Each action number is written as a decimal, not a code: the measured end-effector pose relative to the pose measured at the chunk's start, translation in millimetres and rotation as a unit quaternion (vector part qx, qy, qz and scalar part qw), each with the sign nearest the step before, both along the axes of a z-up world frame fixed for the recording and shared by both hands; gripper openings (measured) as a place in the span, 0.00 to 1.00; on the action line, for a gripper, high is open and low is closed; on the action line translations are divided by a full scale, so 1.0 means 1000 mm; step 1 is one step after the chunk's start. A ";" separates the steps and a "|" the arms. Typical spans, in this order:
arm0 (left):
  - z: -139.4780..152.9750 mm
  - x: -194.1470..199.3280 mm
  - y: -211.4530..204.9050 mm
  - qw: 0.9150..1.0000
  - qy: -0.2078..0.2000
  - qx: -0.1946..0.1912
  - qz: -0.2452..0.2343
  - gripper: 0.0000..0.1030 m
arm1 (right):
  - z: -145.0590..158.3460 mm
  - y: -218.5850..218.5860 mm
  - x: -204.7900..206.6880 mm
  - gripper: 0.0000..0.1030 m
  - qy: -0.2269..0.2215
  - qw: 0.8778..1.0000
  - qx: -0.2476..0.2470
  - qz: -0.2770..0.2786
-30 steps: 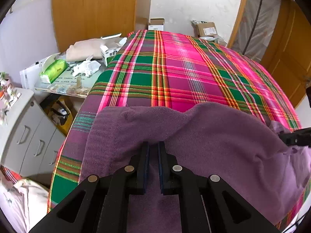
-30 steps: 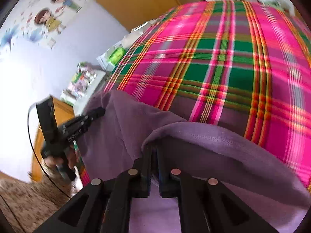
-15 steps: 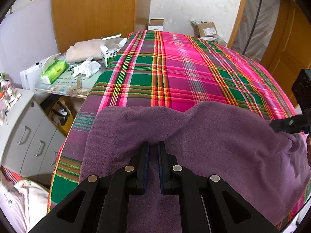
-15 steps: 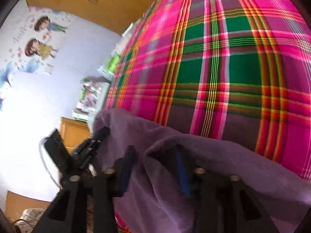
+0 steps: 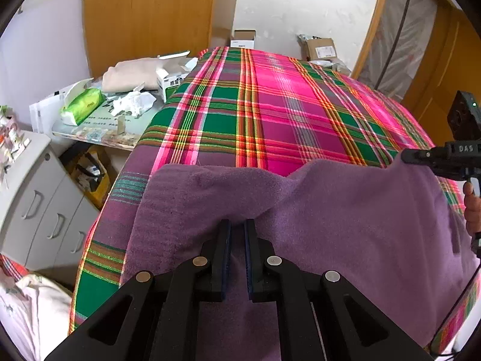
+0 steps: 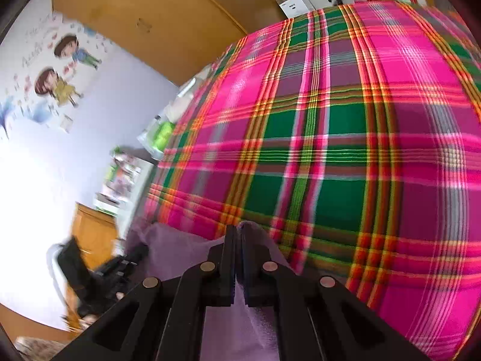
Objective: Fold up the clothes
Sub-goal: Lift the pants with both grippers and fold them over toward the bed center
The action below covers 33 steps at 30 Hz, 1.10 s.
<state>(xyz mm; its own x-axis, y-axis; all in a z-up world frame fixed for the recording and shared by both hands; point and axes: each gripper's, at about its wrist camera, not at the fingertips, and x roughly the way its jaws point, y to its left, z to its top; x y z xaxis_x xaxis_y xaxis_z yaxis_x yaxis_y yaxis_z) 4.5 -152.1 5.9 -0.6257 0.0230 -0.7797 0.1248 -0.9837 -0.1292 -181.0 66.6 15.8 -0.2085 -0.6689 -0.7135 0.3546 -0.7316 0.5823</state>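
A purple fleece garment (image 5: 345,210) lies across the near end of a bed with a pink and green plaid cover (image 5: 270,105). My left gripper (image 5: 237,228) is shut on a raised fold at its near edge. At the right, my right gripper (image 5: 405,155), held by a hand (image 5: 472,207), pinches the garment's far right corner. In the right wrist view my right gripper (image 6: 237,234) is shut on a tip of the purple garment (image 6: 180,249) above the plaid cover (image 6: 345,150). The left gripper (image 6: 132,255) shows blurred at the lower left.
Left of the bed stand a cluttered side table with a green tissue pack (image 5: 84,105) and a beige cloth (image 5: 129,73), and a white drawer cabinet (image 5: 39,204). A wooden wardrobe (image 5: 150,15) and cardboard boxes (image 5: 318,46) are beyond. A white garment (image 5: 27,310) lies bottom left.
The right gripper opened half a second ago and has shut again on the garment's corner. It has carried that corner up and farther along the bed. The left gripper has stayed put.
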 end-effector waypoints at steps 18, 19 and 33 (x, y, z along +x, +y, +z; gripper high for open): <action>0.008 -0.004 -0.014 0.999 0.001 0.030 0.034 0.08 | 0.037 0.064 0.066 0.14 0.135 0.982 0.129 0.012; 0.008 -0.005 -0.012 0.999 0.001 0.025 0.033 0.08 | 0.033 0.072 0.075 0.21 0.137 0.980 0.140 0.018; 0.021 -0.010 -0.041 0.996 0.019 0.044 0.075 0.08 | 0.017 0.071 0.090 0.34 0.174 0.952 0.241 -0.065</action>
<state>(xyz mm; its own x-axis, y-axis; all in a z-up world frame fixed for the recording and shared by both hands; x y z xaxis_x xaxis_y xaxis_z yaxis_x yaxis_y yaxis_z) -5.6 -193.5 27.2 -0.6563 -0.0058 -0.7545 0.2627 -0.9392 -0.2212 -91.3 137.2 32.9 -0.5476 -0.2331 -0.8037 0.3531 -0.9351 0.0306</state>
